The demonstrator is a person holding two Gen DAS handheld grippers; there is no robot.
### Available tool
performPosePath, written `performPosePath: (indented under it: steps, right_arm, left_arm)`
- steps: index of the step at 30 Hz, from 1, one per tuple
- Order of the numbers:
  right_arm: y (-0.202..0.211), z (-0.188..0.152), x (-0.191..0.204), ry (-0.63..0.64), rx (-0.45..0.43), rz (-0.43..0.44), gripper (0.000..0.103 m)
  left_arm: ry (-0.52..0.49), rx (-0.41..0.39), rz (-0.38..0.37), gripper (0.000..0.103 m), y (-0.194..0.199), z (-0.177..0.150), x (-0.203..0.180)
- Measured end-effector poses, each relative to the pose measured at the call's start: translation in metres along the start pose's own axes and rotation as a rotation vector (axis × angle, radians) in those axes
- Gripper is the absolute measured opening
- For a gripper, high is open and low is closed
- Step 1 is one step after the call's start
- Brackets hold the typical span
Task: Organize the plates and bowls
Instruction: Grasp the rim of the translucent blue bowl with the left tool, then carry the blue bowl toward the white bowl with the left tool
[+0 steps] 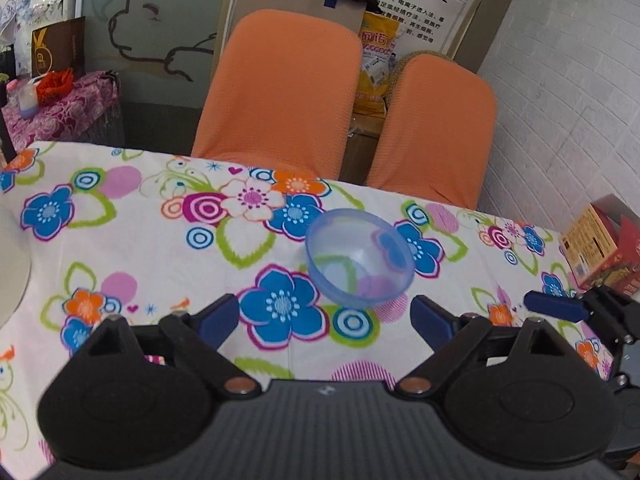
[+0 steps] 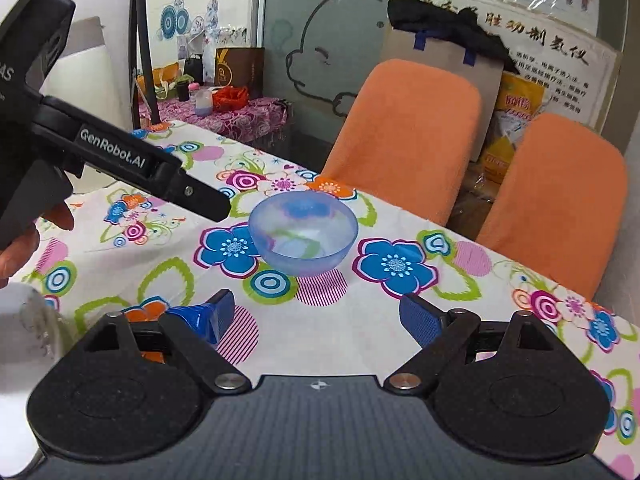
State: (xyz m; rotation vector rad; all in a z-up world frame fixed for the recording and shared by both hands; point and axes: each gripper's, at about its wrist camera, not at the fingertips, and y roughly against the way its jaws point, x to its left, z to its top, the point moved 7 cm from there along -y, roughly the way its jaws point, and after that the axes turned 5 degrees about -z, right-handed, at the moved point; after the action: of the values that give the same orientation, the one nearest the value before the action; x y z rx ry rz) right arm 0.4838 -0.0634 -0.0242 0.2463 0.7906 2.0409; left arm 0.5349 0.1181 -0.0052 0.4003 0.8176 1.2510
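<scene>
- Blue translucent bowl [image 1: 360, 258] is sitting upright on the floral tablecloth [image 1: 160, 248], toward the far side of the table, in front of the two orange chairs [image 1: 284, 92].
- Bowl is looking empty; the cloth pattern is showing through its walls.
- Left gripper [image 1: 325, 320] is hovering just short of the bowl with jaws spread wide, nothing between the blue pads [image 1: 218, 318]. Bowl is lying ahead of the gap, offset slightly toward the right-hand pad, not touching.
- Right gripper [image 2: 316, 316] is also spread wide and holding nothing, pointing at the same bowl [image 2: 303, 232] from the other side; bowl is near but apart from its fingertips [image 2: 424, 322].
- In the right wrist view the left gripper's black body is crossing the upper left, with part of a hand [image 2: 24, 240] wrapping its grip.
- A white rounded object [image 2: 24, 324] is showing at the lower-left edge of the right view; too cropped to tell whether it's a plate or bowl.
- Red-and-yellow box [image 1: 600, 248] is resting at the right edge of the table in the left view, well apart from the bowl.
</scene>
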Motion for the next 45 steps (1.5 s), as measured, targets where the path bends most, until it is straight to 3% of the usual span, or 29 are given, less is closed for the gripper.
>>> performPosePath:
  steps: [4,11,18,21,34,38,41,43,45]
  right_arm:
    - [-0.046,0.001,0.004,-0.007,0.041,0.016,0.077]
    - [-0.084,0.008,0.005,-0.056,0.056,0.049,0.077]
    - [-0.092,0.011,0.013,-0.054,0.028,0.062,0.078]
    - [-0.093,0.009,0.015,-0.053,-0.005,0.072,0.080]
    - [-0.099,0.016,0.017,-0.058,0.001,0.061,0.084]
    - [-0.103,0.020,0.020,-0.057,-0.006,0.066,0.080]
    - [-0.101,0.021,0.024,-0.030,-0.027,0.065,0.074]
    - [-0.098,0.022,0.026,-0.019,-0.028,0.064,0.074]
    - [-0.089,0.022,0.027,-0.017,-0.044,0.061,0.074]
  left_arm:
    - [0.036,0.038,0.016,0.092,-0.044,0.016,0.015]
    - [0.032,0.090,0.013,0.092,-0.087,0.021,0.022]
    - [-0.001,0.129,0.040,0.092,-0.098,0.019,0.022]
    - [-0.018,0.123,0.051,0.092,-0.102,0.019,0.020]
    - [-0.103,0.106,0.108,0.092,-0.112,0.014,0.017]
    - [-0.140,0.107,0.138,0.091,-0.114,0.011,0.014]
    - [-0.176,0.105,0.134,0.074,-0.112,0.011,0.011]
    - [-0.201,0.123,0.110,0.049,-0.109,0.011,0.004]
    - [-0.210,0.133,0.082,0.042,-0.101,0.010,-0.003]
